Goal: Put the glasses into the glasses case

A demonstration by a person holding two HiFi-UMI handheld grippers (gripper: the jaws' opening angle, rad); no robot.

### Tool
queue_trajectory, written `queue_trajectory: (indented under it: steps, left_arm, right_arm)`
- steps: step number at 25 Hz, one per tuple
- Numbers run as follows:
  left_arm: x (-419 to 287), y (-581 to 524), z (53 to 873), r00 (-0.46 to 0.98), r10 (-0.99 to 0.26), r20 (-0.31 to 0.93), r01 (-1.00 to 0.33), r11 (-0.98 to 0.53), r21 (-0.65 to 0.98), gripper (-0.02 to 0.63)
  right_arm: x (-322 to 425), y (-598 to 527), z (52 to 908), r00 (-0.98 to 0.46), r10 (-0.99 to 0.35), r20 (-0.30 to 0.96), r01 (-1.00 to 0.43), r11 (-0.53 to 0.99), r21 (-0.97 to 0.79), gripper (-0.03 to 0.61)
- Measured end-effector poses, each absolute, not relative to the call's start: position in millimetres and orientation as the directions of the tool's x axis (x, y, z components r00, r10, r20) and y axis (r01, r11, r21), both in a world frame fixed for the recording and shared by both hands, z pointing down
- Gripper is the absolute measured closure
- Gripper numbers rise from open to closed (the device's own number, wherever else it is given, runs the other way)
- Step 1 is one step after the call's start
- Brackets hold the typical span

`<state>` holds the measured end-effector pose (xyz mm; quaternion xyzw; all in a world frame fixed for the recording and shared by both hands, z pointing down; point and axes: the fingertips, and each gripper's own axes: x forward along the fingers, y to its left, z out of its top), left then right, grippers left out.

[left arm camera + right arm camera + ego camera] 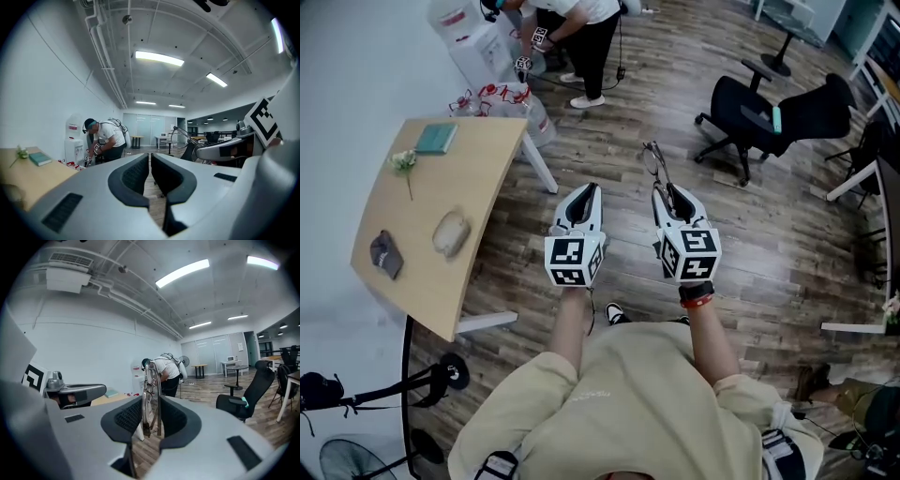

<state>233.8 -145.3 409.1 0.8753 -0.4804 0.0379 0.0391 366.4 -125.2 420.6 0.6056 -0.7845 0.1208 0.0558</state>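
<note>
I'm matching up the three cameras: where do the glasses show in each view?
Head view: the glasses stick forward from the right claw, just right of centre.
Left gripper view: right of centre, at mid-height.
Right gripper view: centre, clamped upright in that claw.
Shared landmark: the person bending by the water dispenser.

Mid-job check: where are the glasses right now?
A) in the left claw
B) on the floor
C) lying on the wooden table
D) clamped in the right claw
D: the right gripper view shows the glasses pinched upright between the pads of the right claw, while the left claw is closed on nothing.
</note>
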Motion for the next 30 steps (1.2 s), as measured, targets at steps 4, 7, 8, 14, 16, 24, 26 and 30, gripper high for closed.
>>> queue_trajectory:
  steps: [4,7,8,14,16,24,26,30]
  left_arm:
    - [190.1,-143.0,415.1,0.485,-0.868,0.108,-0.875,-0.483,0.042,0.578]
    - [155.6,-140.6,419.4,0.425,-0.899,0.108,-0.905,-0.422,0.053,0.578]
    - [143.2,-140.4,420.4,0.406,-0.907,0.109,-0.914,-0.402,0.054,0.578]
    - [41.0,-133.7,420.6,0.234,-0.966,0.109,-0.972,-0.229,0.058,0.578]
    - [4.2,-129.9,422.6,0.159,-0.981,0.112,-0.986,-0.152,0.066,0.578]
    - [-126.6,-106.9,438.5,-0.083,-0.986,0.144,-0.992,0.095,0.078,0.578]
    - [-153.6,-104.6,444.2,-0.137,-0.979,0.151,-0.986,0.150,0.077,0.578]
    - [-207.0,-110.5,453.2,-0.229,-0.960,0.160,-0.967,0.243,0.077,0.578]
  right_arm:
    - [319.8,-130.7,423.7,-0.325,-0.915,0.241,-0.945,0.307,-0.110,0.459]
    - [282.8,-135.9,425.4,-0.395,-0.886,0.243,-0.919,0.381,-0.102,0.459]
    - [269.6,-139.4,426.0,-0.416,-0.876,0.245,-0.909,0.404,-0.103,0.459]
    - [162.4,-156.8,428.9,-0.572,-0.778,0.261,-0.817,0.568,-0.100,0.459]
    - [123.1,-161.2,431.4,-0.631,-0.727,0.268,-0.770,0.630,-0.102,0.459]
    - [-24.7,-160.1,448.5,-0.808,-0.510,0.296,-0.567,0.809,-0.153,0.459]
    - [-58.1,-161.4,454.1,-0.843,-0.448,0.298,-0.506,0.849,-0.156,0.459]
    - [-122.7,-175.1,467.0,-0.884,-0.334,0.327,-0.398,0.905,-0.152,0.459]
